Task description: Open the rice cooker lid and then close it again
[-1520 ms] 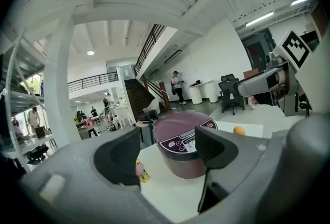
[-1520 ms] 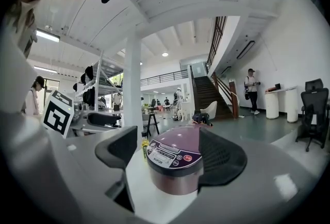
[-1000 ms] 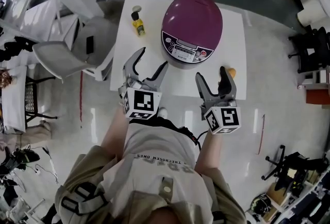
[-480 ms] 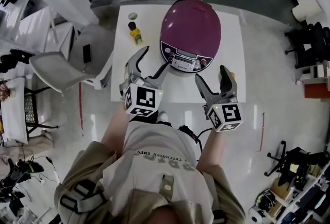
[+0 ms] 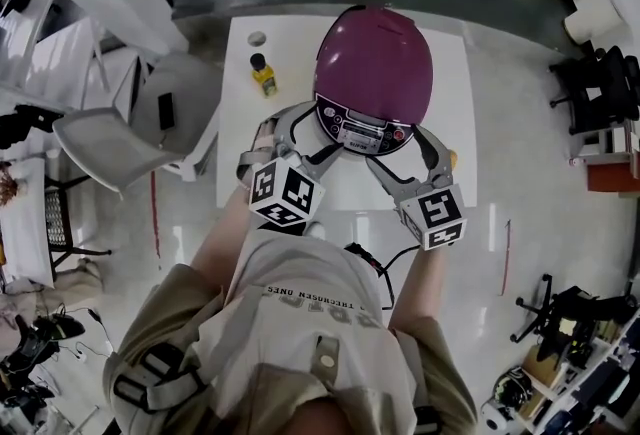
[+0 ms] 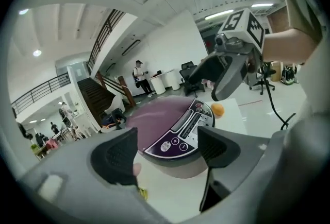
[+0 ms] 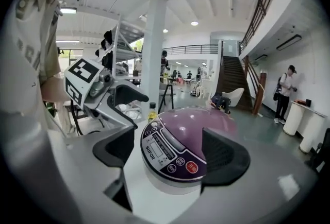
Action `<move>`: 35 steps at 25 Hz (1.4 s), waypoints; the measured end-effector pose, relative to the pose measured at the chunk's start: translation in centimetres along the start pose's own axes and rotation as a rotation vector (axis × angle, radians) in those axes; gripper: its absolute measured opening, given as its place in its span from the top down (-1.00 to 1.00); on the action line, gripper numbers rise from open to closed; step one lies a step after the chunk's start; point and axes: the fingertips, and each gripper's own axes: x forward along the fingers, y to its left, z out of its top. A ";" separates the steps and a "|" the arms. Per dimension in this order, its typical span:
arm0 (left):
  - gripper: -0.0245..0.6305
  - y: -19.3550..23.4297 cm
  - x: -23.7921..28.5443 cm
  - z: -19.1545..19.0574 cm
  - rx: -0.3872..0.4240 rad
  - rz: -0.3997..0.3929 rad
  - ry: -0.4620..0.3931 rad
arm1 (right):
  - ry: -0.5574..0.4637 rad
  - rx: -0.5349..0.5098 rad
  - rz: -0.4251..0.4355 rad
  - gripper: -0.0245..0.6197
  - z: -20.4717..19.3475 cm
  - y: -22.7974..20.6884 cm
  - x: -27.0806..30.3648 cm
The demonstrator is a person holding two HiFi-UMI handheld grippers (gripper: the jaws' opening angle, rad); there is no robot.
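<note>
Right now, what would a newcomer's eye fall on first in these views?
The closed purple rice cooker dominates the white table. The left gripper and right gripper flank its control panel from the near side, jaws apart, just opened wider, gripping nothing. A small yellow bottle stands to the cooker's left in the head view.

Glossy plastic rice cooker lid (image 5: pixel 373 53)

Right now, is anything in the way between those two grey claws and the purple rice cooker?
Nothing visible does. The left gripper and right gripper, jaws just opening with nothing between them, face the front of the round purple rice cooker over bare white table. The small yellow bottle stands aside, left.
</note>
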 end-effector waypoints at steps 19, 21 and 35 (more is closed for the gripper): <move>-0.32 -4.4 4.1 -2.0 0.413 -0.226 0.210 | 0.389 -0.306 0.194 -0.29 -5.2 2.9 4.0; -0.33 -4.8 4.5 -2.0 0.462 -0.240 0.232 | 0.417 -0.325 0.211 -0.29 -5.7 3.1 4.2; -0.34 -6.2 5.7 -2.9 0.561 -0.314 0.326 | 0.509 -0.368 0.258 -0.29 -7.0 3.5 5.0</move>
